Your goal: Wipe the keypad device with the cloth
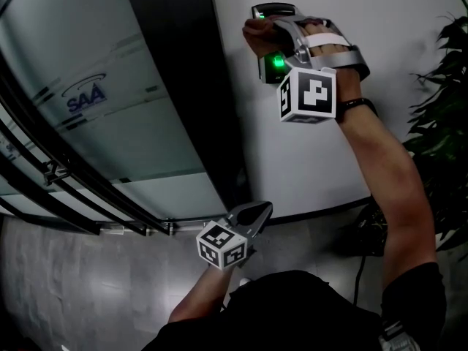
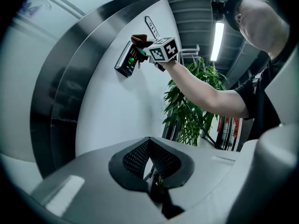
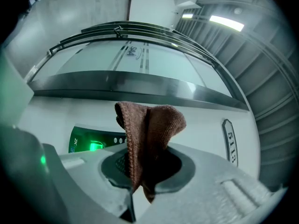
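The keypad device (image 1: 273, 66) is mounted on the white wall and shows a green light. It also appears in the left gripper view (image 2: 127, 59) and the right gripper view (image 3: 96, 141). My right gripper (image 1: 265, 29) is raised to the device's top and is shut on a brown cloth (image 3: 149, 134), which stands folded above the jaws. The cloth (image 1: 254, 29) lies against the device's upper edge. My left gripper (image 1: 257, 210) hangs low, away from the wall, shut with nothing in it (image 2: 149, 148).
A dark door frame (image 1: 175, 86) and frosted glass panel (image 1: 88, 93) with metal rails lie left of the device. A leafy plant (image 1: 439, 108) stands at the right. An oval number plate (image 3: 229, 141) is on the wall beside the device.
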The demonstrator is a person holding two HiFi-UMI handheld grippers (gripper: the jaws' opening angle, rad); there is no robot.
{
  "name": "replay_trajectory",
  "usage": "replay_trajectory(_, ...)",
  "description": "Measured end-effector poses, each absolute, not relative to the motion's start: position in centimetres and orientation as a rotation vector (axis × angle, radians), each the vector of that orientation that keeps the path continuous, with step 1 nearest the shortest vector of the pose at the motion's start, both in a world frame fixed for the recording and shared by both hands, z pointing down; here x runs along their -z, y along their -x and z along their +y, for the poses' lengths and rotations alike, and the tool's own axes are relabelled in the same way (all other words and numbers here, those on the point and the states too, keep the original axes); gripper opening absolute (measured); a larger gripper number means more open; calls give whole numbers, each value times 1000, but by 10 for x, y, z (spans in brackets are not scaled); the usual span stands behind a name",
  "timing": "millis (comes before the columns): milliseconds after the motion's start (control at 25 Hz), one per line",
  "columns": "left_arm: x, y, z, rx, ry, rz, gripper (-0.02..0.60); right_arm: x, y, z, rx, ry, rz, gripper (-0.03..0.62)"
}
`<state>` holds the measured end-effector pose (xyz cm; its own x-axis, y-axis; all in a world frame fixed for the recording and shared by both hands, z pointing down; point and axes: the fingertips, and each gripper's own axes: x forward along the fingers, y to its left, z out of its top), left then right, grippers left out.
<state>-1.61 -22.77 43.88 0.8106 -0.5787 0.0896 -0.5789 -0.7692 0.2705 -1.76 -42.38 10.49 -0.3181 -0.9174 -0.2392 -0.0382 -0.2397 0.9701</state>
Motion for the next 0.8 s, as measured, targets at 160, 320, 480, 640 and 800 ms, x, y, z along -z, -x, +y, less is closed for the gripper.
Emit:
replay_trajectory(160,-440,16,-227,-6,-2709,-888,17,-117,17,-424,1626,-1206,-1338,48)
replay_trajectory(320,-440,16,-225,-10,-2708,-886,17,-125,16,-424,1605,-1203,-1357,48)
replay_trajectory(480,-440,17,-225,-12,-2708,-891,17,-138,18,-423,1587,-1193,-1374,48)
replay_trajectory(640,-442,14,-223,-16,-2709,-881,17,-151,17,-423,1569,-1174,-1383,48)
replay_trajectory(800,-442,19,-225,-21,-2705,-892,17,-166,21,-423,1553,-1156,-1402,48)
